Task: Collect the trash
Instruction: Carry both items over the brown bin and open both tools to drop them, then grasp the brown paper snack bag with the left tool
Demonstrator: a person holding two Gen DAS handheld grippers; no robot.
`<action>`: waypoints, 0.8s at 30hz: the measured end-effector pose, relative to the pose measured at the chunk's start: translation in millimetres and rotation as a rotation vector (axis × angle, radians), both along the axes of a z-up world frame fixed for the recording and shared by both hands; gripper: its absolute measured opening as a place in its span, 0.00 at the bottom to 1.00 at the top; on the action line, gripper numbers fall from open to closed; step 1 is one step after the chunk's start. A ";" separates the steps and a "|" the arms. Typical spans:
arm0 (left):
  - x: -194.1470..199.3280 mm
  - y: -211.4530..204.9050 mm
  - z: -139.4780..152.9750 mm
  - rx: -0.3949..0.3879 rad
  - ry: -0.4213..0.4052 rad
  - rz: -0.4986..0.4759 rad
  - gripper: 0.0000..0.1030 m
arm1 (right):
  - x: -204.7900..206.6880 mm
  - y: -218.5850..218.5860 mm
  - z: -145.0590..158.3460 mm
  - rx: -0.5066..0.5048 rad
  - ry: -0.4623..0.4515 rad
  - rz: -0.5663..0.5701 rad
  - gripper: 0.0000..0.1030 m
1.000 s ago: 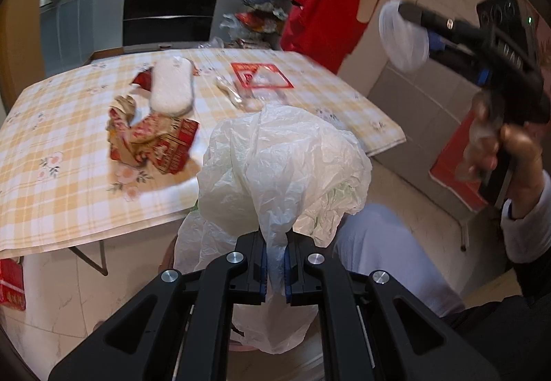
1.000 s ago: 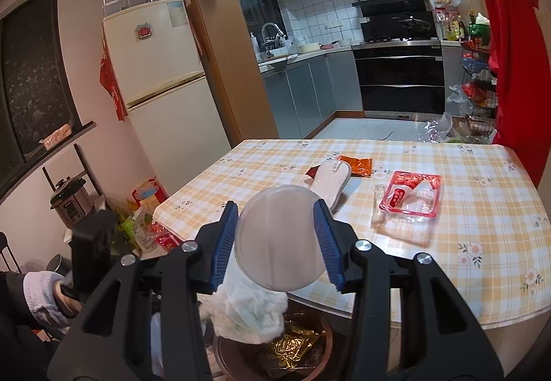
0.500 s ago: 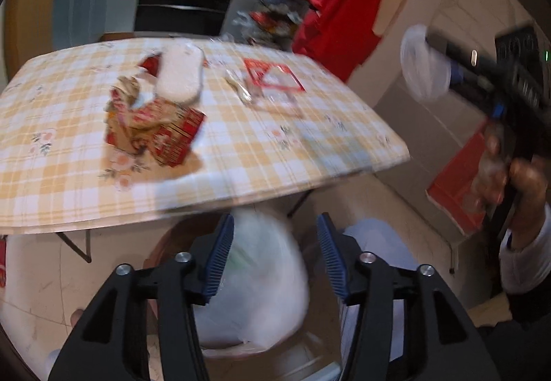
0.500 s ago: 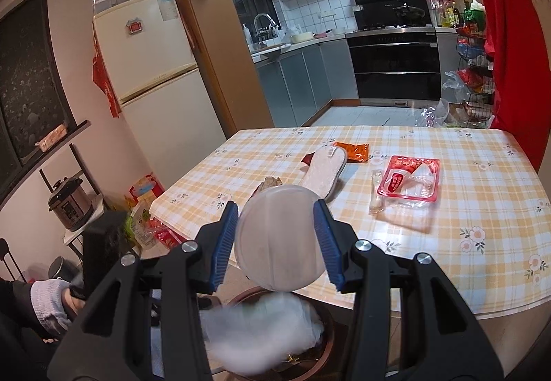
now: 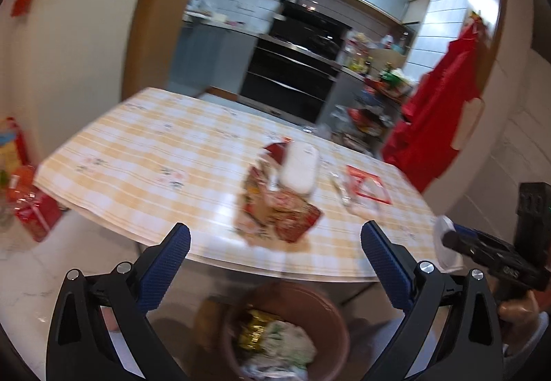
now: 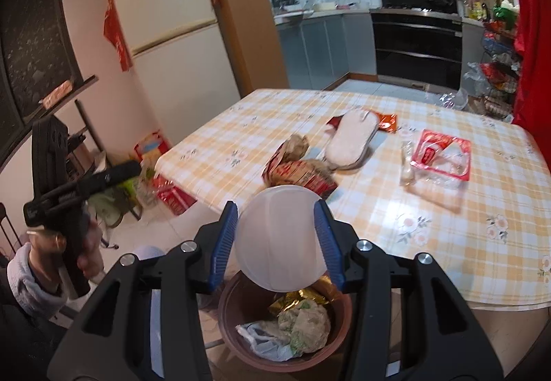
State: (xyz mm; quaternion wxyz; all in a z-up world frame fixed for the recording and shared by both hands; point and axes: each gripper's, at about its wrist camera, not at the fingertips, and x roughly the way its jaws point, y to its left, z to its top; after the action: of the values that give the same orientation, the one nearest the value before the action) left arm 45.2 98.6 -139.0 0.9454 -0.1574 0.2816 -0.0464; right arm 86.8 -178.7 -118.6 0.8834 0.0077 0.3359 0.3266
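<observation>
The brown bin (image 6: 237, 322) stood on the floor just under the near edge of the worktop (image 6: 447, 236), and everything here is placed from it. To the bin's left and well apart from it, the left tool (image 5: 275, 253) hung with its jaws spread wide and nothing between them; they had just been opening, and a crumpled plastic bag (image 6: 272, 336) already lay in the bin on top of a gold wrapper (image 6: 296, 298). Directly above the bin's mouth, the right tool (image 6: 277, 240) gripped a round translucent lid (image 6: 279, 236) by its two edges, the pads pressing on either side.

The step in hand looked to be the drop of that lid. To do it well, the tool probably needed to sink closer to the bin's mouth first, since a light flat disc can sail sideways and skip off the rim. Opening the jaws evenly should let it fall flat.

Beyond the bin, on the worktop, a red and brown wrapper (image 6: 296, 171) lay nearest, a white oblong tray (image 6: 351, 140) just behind it, and a red-rimmed clear pack (image 6: 440, 154) further right. The empty left tool would likely suit the nearest wrapper next.
</observation>
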 end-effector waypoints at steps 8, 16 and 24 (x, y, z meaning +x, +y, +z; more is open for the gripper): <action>-1.8 9.2 -12.5 0.031 0.046 0.053 0.94 | -0.6 17.1 -14.1 -0.040 0.035 0.037 0.59; -0.5 7.6 -16.9 0.033 0.065 0.068 0.94 | 3.3 14.2 -16.3 -0.077 0.029 -0.037 0.93; -0.5 4.8 -19.4 0.046 0.077 0.071 0.94 | 9.8 2.6 -26.0 -0.127 0.038 -0.136 0.94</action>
State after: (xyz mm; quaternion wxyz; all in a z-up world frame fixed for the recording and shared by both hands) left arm 44.8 103.4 -158.4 0.9383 -0.1472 0.3130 -0.0001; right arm 96.6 -176.1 -144.6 0.8957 -0.0195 0.3714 0.2436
